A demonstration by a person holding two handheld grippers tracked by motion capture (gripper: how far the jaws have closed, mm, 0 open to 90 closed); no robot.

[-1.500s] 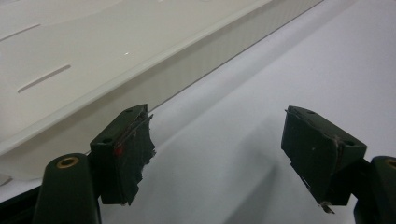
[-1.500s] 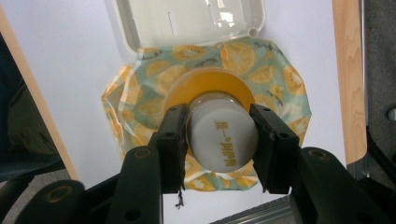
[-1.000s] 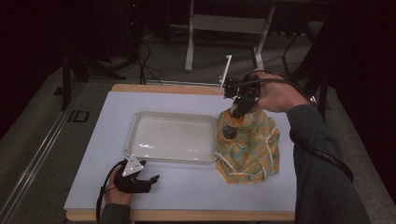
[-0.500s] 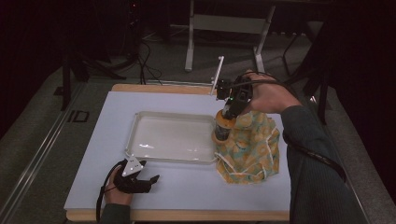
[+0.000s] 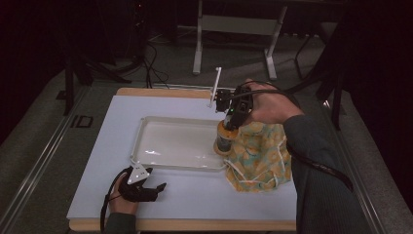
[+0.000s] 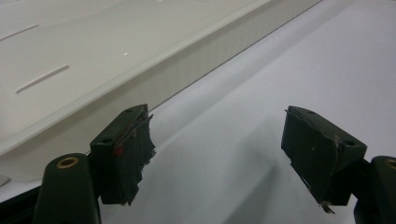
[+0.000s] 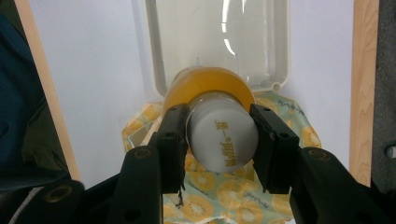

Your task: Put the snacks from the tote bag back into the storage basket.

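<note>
My right gripper [image 5: 230, 122] [image 7: 219, 140] points down and is shut on the white cap of an orange bottle [image 5: 225, 139] [image 7: 209, 88], which hangs upright over the right edge of the white tray [image 5: 146, 126] [image 7: 156, 60]. A yellow fruit-print cloth bag [image 5: 260, 156] [image 7: 219, 196] lies crumpled on the table just right of the bottle and below it. My left gripper [image 5: 158, 187] [image 6: 219, 140] rests on the white table near the front edge, jaws open with nothing between them. The tray's front wall [image 6: 140, 70] runs just beyond its jaws.
The white tabletop [image 5: 195, 195] has a wooden rim along its far and near edges. A thin white rod [image 5: 215, 85] stands at the far edge behind the right hand. Dark floor, cables and a metal stand [image 5: 234, 29] lie beyond the table.
The right hand has carried the bottle leftward and a little down, from above the cloth bag to the tray's right edge. The left gripper has stayed still.
</note>
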